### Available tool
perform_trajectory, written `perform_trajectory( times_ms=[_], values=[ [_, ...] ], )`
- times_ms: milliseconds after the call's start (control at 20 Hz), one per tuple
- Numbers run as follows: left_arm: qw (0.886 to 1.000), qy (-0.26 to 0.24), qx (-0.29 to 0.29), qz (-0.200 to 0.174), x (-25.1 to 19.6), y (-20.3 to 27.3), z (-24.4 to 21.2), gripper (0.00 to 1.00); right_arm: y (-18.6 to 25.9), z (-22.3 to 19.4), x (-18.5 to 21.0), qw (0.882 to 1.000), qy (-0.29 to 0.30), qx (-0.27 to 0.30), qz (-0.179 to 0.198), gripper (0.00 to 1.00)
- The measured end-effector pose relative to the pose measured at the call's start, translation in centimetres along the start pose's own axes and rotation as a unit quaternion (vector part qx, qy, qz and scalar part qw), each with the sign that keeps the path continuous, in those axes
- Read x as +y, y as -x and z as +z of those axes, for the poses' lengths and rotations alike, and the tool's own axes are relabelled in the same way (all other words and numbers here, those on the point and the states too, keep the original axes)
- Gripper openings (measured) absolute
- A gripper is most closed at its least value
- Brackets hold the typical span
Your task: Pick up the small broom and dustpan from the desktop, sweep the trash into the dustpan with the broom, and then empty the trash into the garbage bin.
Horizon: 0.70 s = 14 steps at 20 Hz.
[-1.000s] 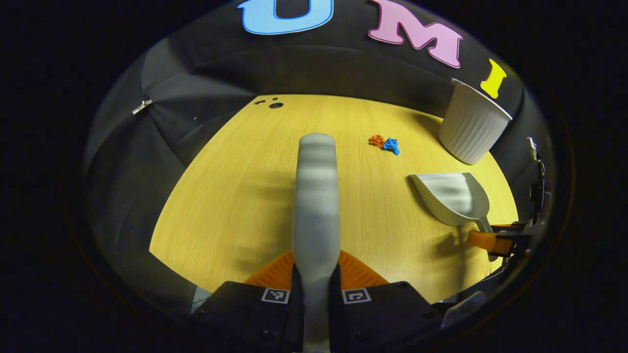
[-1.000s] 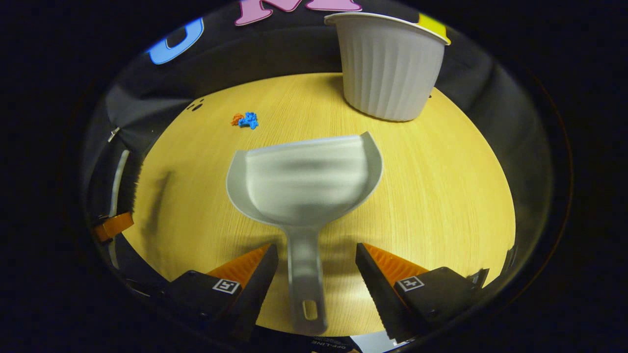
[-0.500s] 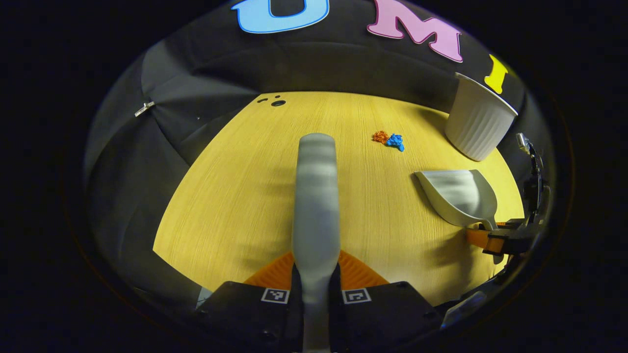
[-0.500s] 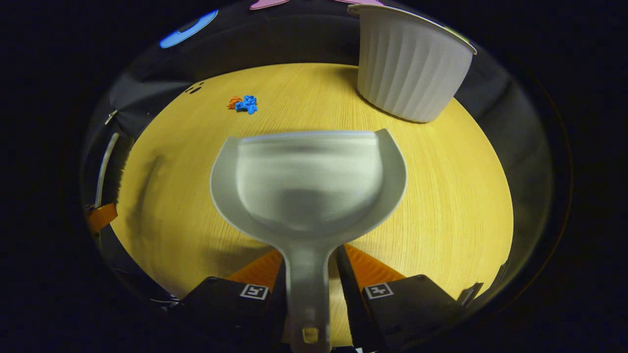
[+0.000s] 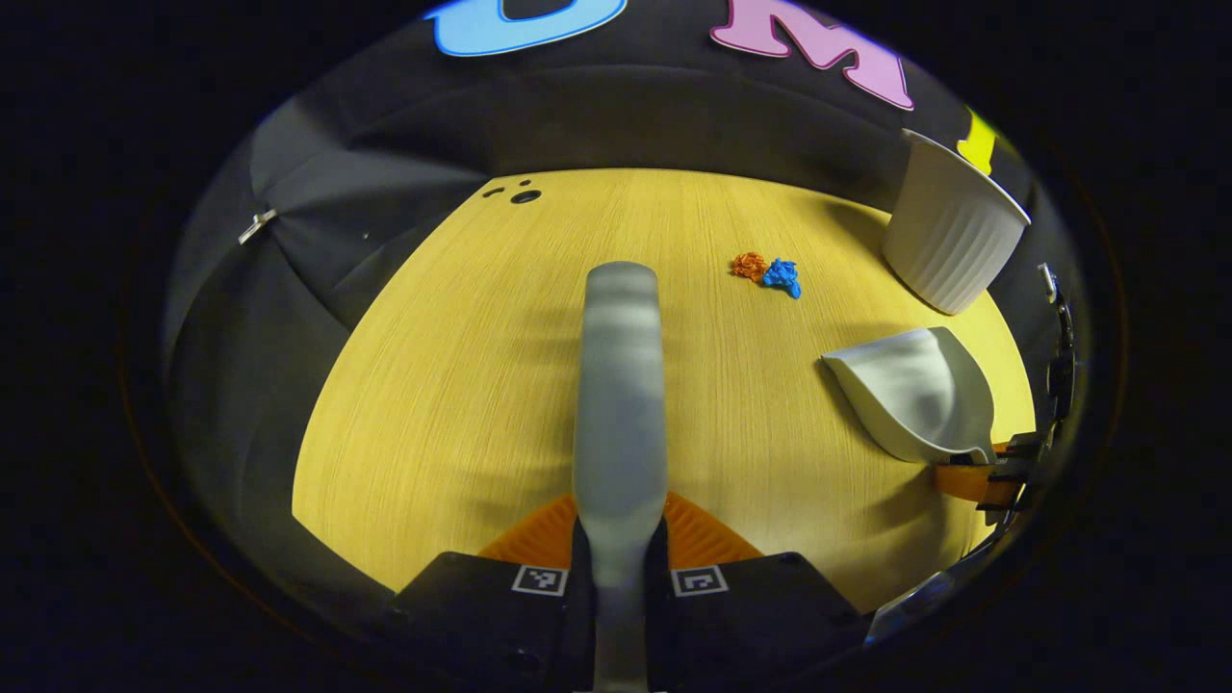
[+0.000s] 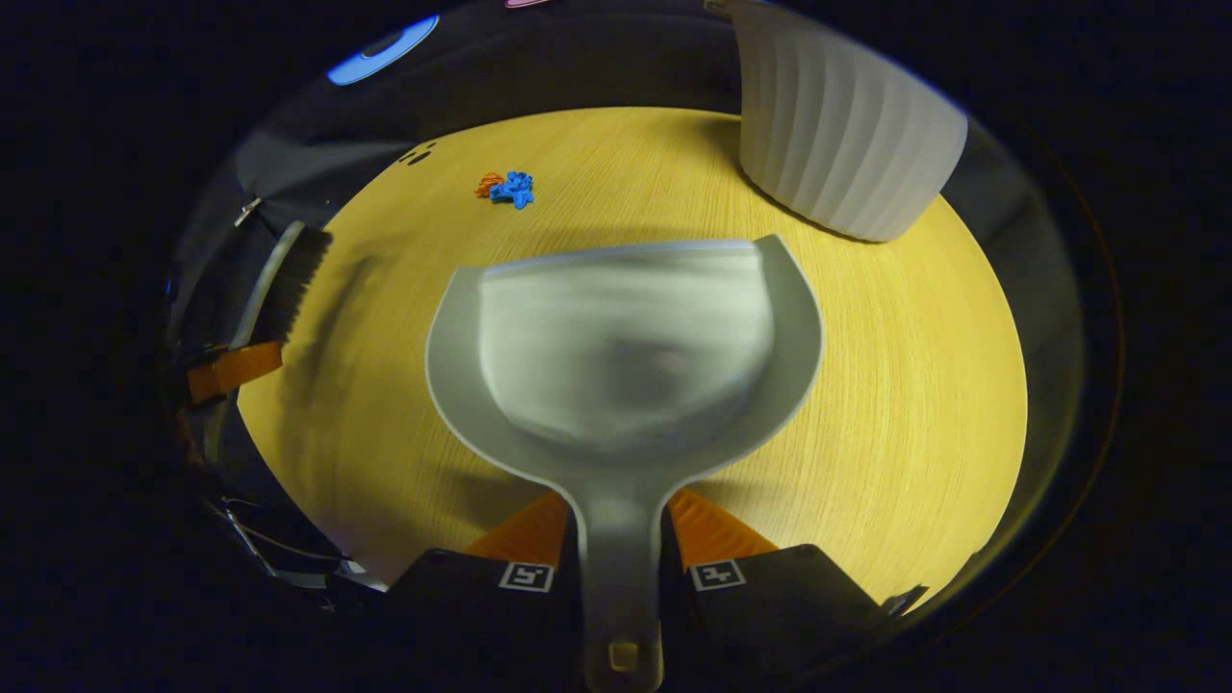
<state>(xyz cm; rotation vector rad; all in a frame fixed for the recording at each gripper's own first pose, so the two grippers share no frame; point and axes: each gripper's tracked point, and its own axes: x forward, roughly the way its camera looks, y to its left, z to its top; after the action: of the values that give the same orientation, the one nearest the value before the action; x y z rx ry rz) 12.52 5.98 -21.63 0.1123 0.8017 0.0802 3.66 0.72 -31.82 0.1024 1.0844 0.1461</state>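
Observation:
In the left gripper view my left gripper [image 5: 619, 547] is shut on the grey broom [image 5: 621, 385], whose back runs straight ahead over the wooden table [image 5: 462, 385]. In the right gripper view my right gripper [image 6: 619, 539] is shut on the handle of the grey dustpan [image 6: 626, 346], lifted off the table with its mouth facing away. The dustpan [image 5: 914, 390] and the right gripper [image 5: 982, 476] also appear at the right of the left gripper view. Orange and blue trash [image 5: 767, 270] lies ahead on the table, far left [image 6: 505, 187] in the right gripper view. The broom's bristles [image 6: 289, 289] show at the left there.
A white ribbed garbage bin [image 6: 847, 144] stands on the table at the far right, beyond the dustpan; in the left gripper view the bin [image 5: 953, 236] is at the right edge. Small dark holes [image 5: 520, 192] mark the table's far left corner.
My right gripper has shut on the dustpan's handle and raised the pan off the table, tilting it up. The left gripper, still holding the broom, has shifted only slightly.

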Motion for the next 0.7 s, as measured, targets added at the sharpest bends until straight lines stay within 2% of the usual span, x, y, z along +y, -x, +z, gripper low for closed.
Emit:
perform_trajectory(
  times_ms=[50,100,400,450,600,650,700],
  values=[
    [1.0,-0.006,0.002,-0.006,-0.1,-0.6,0.9,0.25,0.1,-0.1,-0.1,1.0,0.004,0.002,0.001,0.36],
    [1.0,-0.013,0.004,-0.012,-0.3,-1.3,1.9,0.24,0.2,0.0,-0.3,1.0,0.008,0.003,0.002,0.31],
    [0.995,-0.089,0.015,-0.043,-2.4,-6.7,8.0,0.24,0.6,-0.2,-1.3,0.999,0.029,0.01,0.007,0.31],
    [0.993,-0.105,0.019,-0.047,-2.8,-7.9,8.9,0.27,0.7,-0.4,-1.4,0.999,0.033,0.013,0.008,0.31],
    [0.986,-0.155,0.033,-0.053,-3.9,-11.3,11.1,0.25,0.8,-0.4,-1.7,0.999,0.037,0.016,0.012,0.31],
    [0.982,-0.177,0.04,-0.051,-4.1,-12.2,11.7,0.25,0.8,-0.4,-1.8,0.999,0.041,0.017,0.013,0.36],
    [0.977,-0.202,0.042,-0.049,-4.2,-13.0,12.3,0.25,0.8,-0.4,-1.9,0.999,0.044,0.017,0.014,0.36]
  ],
)
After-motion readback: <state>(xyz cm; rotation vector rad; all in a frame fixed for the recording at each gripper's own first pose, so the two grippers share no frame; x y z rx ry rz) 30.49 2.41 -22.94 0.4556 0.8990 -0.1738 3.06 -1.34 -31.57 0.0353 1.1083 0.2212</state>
